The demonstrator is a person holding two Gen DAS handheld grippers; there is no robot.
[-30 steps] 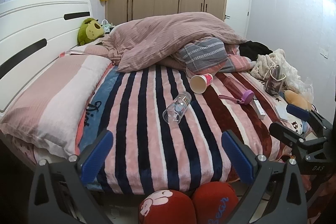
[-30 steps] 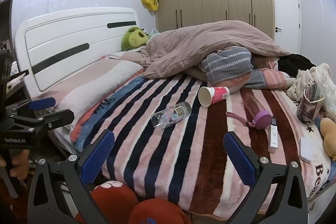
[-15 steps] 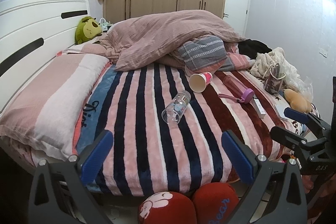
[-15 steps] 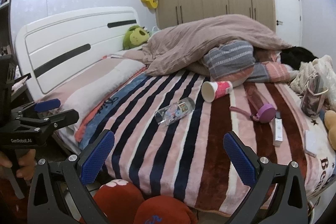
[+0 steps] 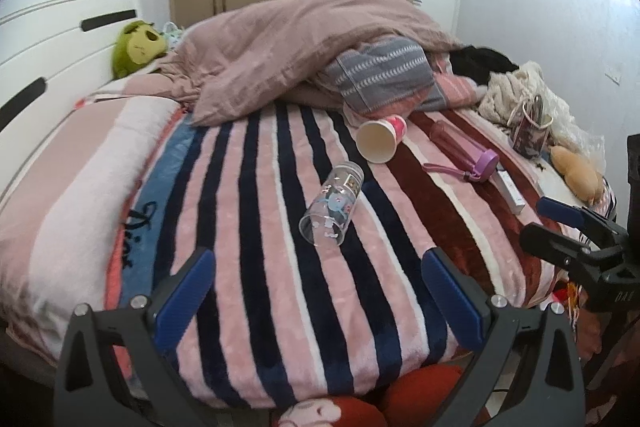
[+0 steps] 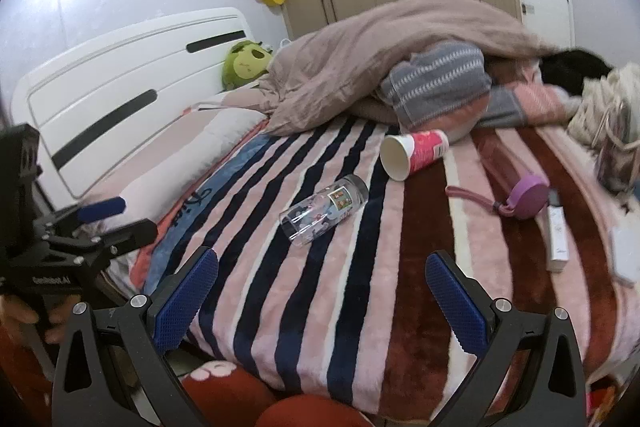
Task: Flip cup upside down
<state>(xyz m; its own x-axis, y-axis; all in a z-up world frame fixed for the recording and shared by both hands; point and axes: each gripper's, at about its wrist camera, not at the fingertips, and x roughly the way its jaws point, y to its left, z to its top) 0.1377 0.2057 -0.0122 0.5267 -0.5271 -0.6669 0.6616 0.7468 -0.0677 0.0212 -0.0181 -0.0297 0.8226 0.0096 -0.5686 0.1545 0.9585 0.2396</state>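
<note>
A pink and white paper cup (image 5: 380, 140) lies on its side on the striped blanket, its mouth toward me; it also shows in the right wrist view (image 6: 412, 155). A clear printed tumbler (image 5: 333, 203) lies on its side nearer to me, also in the right wrist view (image 6: 324, 210). My left gripper (image 5: 318, 297) is open and empty above the bed's near edge. My right gripper (image 6: 322, 301) is open and empty, also short of both cups. Each gripper shows at the edge of the other's view.
A purple-capped bottle (image 5: 464, 155) with a strap and a white remote (image 6: 557, 237) lie right of the cups. A heaped pink duvet (image 5: 304, 39) and grey cushion sit behind. A pillow (image 5: 64, 183) is at left. Red slippers (image 6: 224, 391) are below the bed edge.
Both grippers have moved forward toward the bed, so the cups look larger and closer. Both stay open and empty. Nothing on the bed has moved.
</note>
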